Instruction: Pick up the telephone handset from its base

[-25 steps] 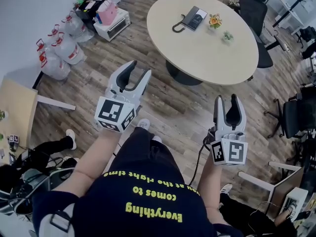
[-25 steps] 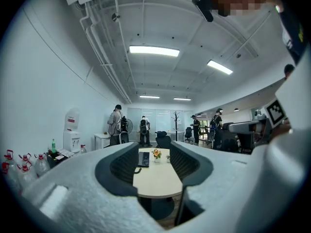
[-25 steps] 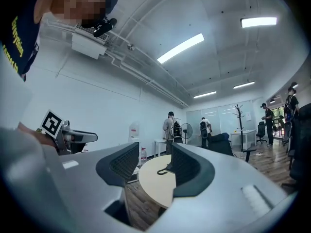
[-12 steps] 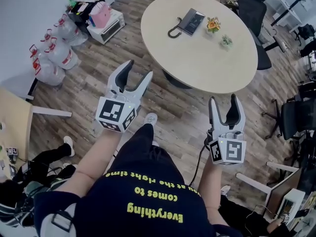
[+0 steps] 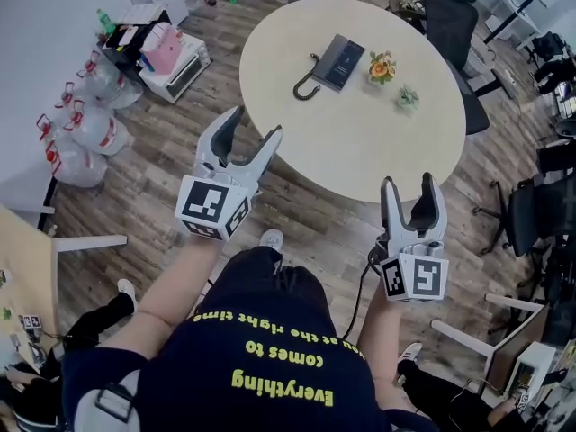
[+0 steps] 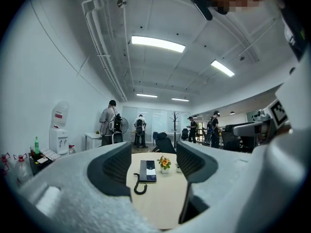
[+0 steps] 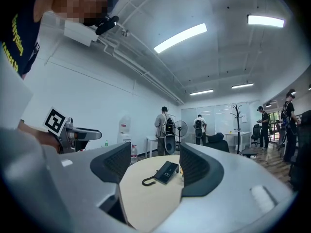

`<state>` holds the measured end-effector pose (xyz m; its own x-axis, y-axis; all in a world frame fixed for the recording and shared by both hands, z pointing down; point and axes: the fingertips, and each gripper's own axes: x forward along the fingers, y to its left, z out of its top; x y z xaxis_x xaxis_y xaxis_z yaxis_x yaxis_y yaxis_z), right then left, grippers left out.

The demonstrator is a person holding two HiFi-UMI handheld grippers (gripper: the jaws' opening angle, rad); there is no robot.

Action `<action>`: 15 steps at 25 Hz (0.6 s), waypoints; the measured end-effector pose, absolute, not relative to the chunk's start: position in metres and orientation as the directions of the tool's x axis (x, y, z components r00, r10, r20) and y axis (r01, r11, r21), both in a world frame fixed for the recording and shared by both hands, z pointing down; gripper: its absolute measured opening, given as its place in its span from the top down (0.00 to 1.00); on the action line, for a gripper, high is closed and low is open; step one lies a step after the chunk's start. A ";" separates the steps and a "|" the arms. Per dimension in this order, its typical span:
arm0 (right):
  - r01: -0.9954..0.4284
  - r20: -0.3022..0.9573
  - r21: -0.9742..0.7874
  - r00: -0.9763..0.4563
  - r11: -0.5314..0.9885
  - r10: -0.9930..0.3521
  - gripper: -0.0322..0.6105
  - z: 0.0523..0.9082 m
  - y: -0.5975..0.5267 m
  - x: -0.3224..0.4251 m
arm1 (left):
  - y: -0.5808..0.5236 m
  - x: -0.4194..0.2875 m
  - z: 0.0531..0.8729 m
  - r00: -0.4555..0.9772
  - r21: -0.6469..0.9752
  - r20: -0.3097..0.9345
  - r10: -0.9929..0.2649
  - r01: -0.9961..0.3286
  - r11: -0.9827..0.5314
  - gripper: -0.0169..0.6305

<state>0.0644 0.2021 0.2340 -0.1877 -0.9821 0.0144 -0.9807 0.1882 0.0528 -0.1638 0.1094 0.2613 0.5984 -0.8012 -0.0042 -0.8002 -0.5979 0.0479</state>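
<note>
A dark telephone [image 5: 337, 61] lies on the far side of a round beige table [image 5: 360, 142], its coiled cord [image 5: 304, 86] trailing toward me. The handset rests on the base. My left gripper [image 5: 255, 126] is held level in the air, just short of the table's near edge. My right gripper [image 5: 408, 185] hangs further back over the wood floor. Both have just been opening and stand open with nothing between the jaws. The telephone [image 6: 147, 171] shows far off between the jaws in the left gripper view, and the same telephone [image 7: 166, 172] in the right gripper view.
A small flower pot [image 5: 382, 66] and a little plant [image 5: 407, 97] stand beside the phone. A dark office chair [image 5: 459, 25] sits behind the table. Water jugs [image 5: 81, 124] and a white appliance [image 5: 171, 66] line the left wall. People [image 6: 108, 123] stand at the far end.
Both grippers' jaws have spread wider. The person has walked toward the table, so the table and phone sit lower and nearer in the head view.
</note>
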 end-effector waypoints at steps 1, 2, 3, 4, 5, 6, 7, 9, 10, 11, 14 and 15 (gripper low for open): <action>-0.982 0.011 0.050 -0.183 0.183 -0.983 0.47 0.234 0.196 0.065 | 0.100 -0.162 0.261 0.605 0.045 -0.005 -0.796 -0.795 -0.605 0.52; -0.982 0.012 0.047 -0.181 0.181 -0.983 0.46 0.235 0.189 0.065 | 0.092 -0.159 0.260 0.611 0.042 -0.005 -0.792 -0.791 -0.611 0.51; -0.982 0.015 0.046 -0.182 0.182 -0.983 0.46 0.237 0.184 0.066 | 0.084 -0.157 0.260 0.616 0.042 -0.002 -0.788 -0.787 -0.615 0.50; -0.982 0.020 0.045 -0.182 0.183 -0.983 0.46 0.239 0.179 0.067 | 0.077 -0.154 0.261 0.619 0.043 0.002 -0.785 -0.784 -0.619 0.50; -0.982 0.024 0.043 -0.181 0.182 -0.983 0.46 0.241 0.174 0.069 | 0.070 -0.152 0.262 0.622 0.044 0.007 -0.783 -0.782 -0.621 0.49; -0.983 0.027 0.040 -0.178 0.179 -0.984 0.46 0.242 0.169 0.072 | 0.064 -0.149 0.264 0.623 0.045 0.012 -0.782 -0.781 -0.622 0.49; -0.984 0.030 0.036 -0.176 0.177 -0.984 0.46 0.244 0.163 0.076 | 0.059 -0.146 0.267 0.624 0.048 0.017 -0.781 -0.781 -0.622 0.49; -0.984 0.037 0.025 -0.176 0.177 -0.984 0.46 0.250 0.149 0.085 | 0.046 -0.141 0.273 0.620 0.054 0.029 -0.784 -0.784 -0.618 0.49; -0.983 0.042 0.020 -0.182 0.183 -0.982 0.46 0.253 0.141 0.089 | 0.040 -0.137 0.276 0.617 0.056 0.036 -0.786 -0.787 -0.615 0.49; -0.981 0.047 0.015 -0.191 0.192 -0.980 0.46 0.255 0.132 0.092 | 0.032 -0.134 0.279 0.613 0.056 0.042 -0.789 -0.790 -0.610 0.49; -0.974 0.052 0.007 -0.226 0.227 -0.973 0.46 0.260 0.102 0.105 | 0.007 -0.120 0.286 0.593 0.059 0.057 -0.803 -0.805 -0.590 0.49; -0.971 0.050 0.004 -0.238 0.238 -0.970 0.46 0.260 0.090 0.112 | -0.003 -0.114 0.287 0.585 0.059 0.061 -0.809 -0.811 -0.582 0.49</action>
